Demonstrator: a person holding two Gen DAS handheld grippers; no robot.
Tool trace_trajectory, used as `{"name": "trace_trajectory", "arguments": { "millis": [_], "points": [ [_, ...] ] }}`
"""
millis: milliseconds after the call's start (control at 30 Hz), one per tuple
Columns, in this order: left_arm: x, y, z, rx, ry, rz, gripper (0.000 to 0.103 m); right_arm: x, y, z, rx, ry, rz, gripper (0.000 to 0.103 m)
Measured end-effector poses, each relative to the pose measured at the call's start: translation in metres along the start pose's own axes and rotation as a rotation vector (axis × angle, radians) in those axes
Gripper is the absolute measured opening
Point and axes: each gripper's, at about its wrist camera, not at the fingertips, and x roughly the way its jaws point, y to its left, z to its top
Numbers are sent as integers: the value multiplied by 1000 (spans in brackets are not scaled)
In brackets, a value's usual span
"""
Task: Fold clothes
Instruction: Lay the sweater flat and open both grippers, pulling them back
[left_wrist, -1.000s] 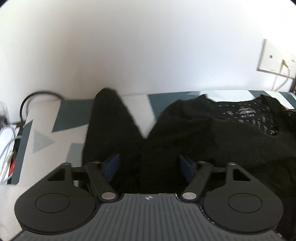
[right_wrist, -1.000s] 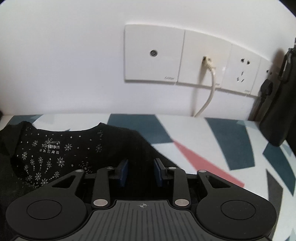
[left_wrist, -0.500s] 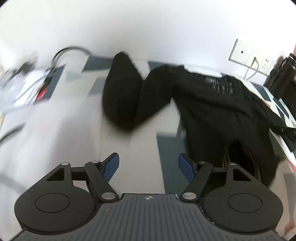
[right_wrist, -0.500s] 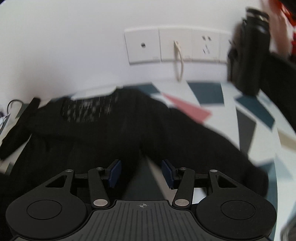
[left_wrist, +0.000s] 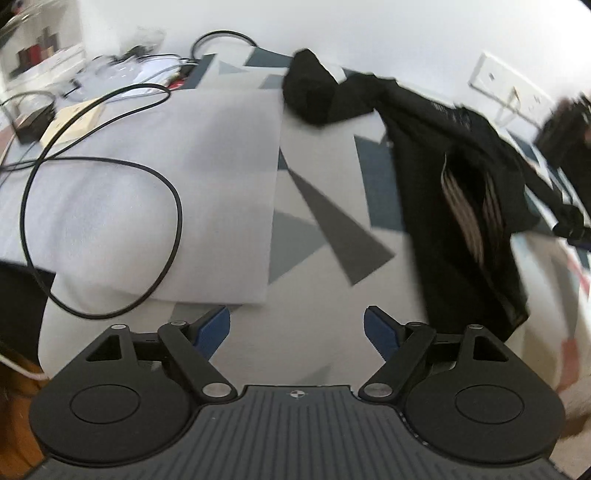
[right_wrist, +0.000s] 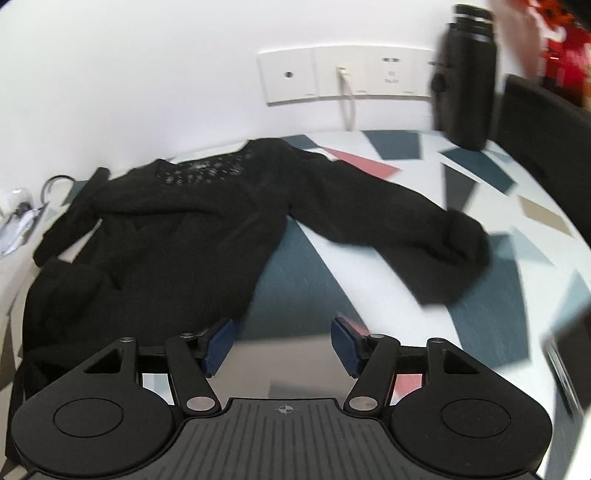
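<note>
A black long-sleeved top (right_wrist: 177, 236) lies spread on the patterned table cover (right_wrist: 291, 280), neckline toward the wall, one sleeve (right_wrist: 417, 236) stretched out to the right. In the left wrist view the same top (left_wrist: 454, 177) lies at the right, its other sleeve (left_wrist: 310, 92) bunched at the far side. My left gripper (left_wrist: 297, 330) hovers over bare cover, jaws opening, nothing between them. My right gripper (right_wrist: 282, 341) hangs near the top's hem, jaws opening, nothing between the pads.
A white sheet (left_wrist: 166, 177) with a looped black cable (left_wrist: 110, 206) covers the table's left part. Clutter and wires (left_wrist: 122, 66) sit at the far left. A black bottle (right_wrist: 465, 77) stands by the wall sockets (right_wrist: 332, 77). A dark chair back (right_wrist: 546, 136) is at right.
Both grippers let go of the black top and drew back from the wall toward the near side. Both sets of jaws have widened. The top now lies flat ahead of them.
</note>
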Motion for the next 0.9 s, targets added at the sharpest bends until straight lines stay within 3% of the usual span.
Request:
{"name": "trace_trajectory", "arguments": {
  "millis": [233,367,667,900],
  "points": [
    [14,0,-7,102,-19,-47,89,-30,41,-50,59,60,-87,75],
    [21,2,-8,84,-4,-71,97,-39,63,-71,37,69,-129,91],
    [28,0,-18,136,-27,-56,103,-46,66,-94,31,116,-212,101],
    [29,0,-16,102,-29,-41,103,-46,60,-105,51,116,-217,102]
  ]
}}
